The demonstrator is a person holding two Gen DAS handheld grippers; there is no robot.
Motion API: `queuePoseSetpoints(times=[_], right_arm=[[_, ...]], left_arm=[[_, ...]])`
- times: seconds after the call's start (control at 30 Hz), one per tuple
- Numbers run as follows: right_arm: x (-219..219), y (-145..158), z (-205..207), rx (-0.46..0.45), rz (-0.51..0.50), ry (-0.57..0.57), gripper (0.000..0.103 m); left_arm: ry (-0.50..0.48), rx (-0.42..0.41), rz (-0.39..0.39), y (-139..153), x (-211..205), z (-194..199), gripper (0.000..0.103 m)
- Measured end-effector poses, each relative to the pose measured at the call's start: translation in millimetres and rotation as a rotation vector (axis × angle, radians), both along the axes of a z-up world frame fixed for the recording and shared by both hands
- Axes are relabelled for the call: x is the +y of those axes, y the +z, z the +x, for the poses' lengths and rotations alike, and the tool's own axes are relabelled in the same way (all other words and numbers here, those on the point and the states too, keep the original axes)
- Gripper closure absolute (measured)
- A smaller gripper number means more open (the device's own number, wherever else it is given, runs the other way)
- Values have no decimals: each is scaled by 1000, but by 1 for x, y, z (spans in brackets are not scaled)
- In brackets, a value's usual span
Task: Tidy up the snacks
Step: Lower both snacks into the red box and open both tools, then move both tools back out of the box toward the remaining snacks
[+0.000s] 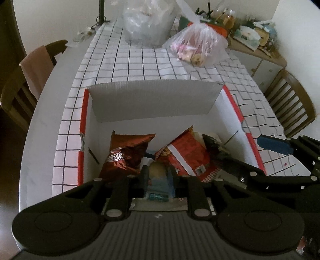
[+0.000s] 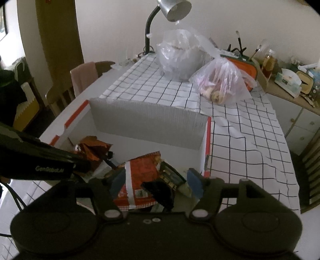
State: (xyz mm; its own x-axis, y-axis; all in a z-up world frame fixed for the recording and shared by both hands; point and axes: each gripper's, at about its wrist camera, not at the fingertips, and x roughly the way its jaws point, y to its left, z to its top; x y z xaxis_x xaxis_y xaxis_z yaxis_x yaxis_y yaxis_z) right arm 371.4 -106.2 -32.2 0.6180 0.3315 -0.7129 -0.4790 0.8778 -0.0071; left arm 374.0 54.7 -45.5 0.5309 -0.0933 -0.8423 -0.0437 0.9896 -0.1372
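Inside white box (image 1: 152,104), left tongs (image 1: 159,176) clenched on blue packet (image 1: 160,180), right tongs (image 2: 156,184) released, "GenRobot.AI" lettering.

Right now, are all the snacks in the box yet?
Not yet. The white box already holds a brown chip bag and an orange-red snack bag. The left gripper is shut on a small blue-green snack pack over the box. The right gripper is open. A clear bag of treats waits on the checked tablecloth.

Walls: stood plain white.
Table (image 2: 250,128): wore a grid-checked cloth.
Seating: wooden chairs (image 1: 290,104) flanked it.
Light: a gooseneck desk lamp (image 2: 172,8) leaned overhead.
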Motion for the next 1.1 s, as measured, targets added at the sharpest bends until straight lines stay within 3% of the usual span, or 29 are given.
queuePoseSetpoints(times=[0.2,0.43,0.77,1.1], right_arm=[[-2,14,-17,-32,25,-1,25],[-3,30,-41,-69,48,0,17],[-9,46,-80,-109,85,1,4],[-20,52,-121,-116,116,-16,0]], left_arm=[[5,-55,-8,17,5,-21,55],[1,-114,-12,35,12,-45,44],[-28,-187,16,52,10,-84,39],[-83,-243,19,60,2,-124,32]])
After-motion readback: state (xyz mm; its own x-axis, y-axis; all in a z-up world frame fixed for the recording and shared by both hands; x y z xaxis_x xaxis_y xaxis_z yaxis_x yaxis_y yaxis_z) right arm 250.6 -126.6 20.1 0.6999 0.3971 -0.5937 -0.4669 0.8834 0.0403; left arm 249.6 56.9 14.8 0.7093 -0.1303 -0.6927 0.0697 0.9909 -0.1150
